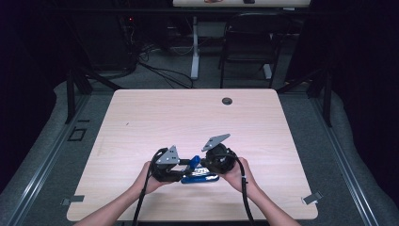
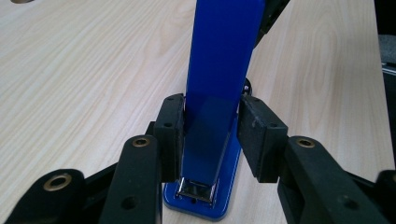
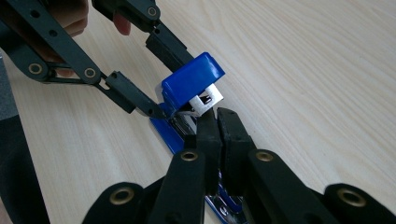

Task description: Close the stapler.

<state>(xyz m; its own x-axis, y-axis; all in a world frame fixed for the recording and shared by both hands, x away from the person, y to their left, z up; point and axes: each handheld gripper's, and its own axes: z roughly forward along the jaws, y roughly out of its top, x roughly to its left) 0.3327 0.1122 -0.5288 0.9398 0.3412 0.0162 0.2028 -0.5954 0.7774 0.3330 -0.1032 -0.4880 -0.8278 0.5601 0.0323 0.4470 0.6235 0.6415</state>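
Observation:
A blue stapler [image 1: 200, 177] lies on the light wood table [image 1: 188, 113] near its front edge, between a person's two hands. In the left gripper view the stapler's blue top arm [image 2: 219, 70] rises from its base, and my left gripper [image 2: 210, 135] is shut on that arm, one pad on each side. The right gripper view has the same grip from the other end, the left gripper [image 3: 166, 83] clamping the lifted blue top [image 3: 191, 79]. My right gripper [image 3: 219, 123] is shut, its tips right at the silver metal part [image 3: 208, 100] under the top. Whether it pinches something thin I cannot tell.
A round cable hole [image 1: 227, 100] sits near the table's far edge. Behind the table stand a dark chair [image 1: 249, 42] and a white desk leg [image 1: 194, 47], with cables on the floor. Bare wood spreads left, right and beyond the hands.

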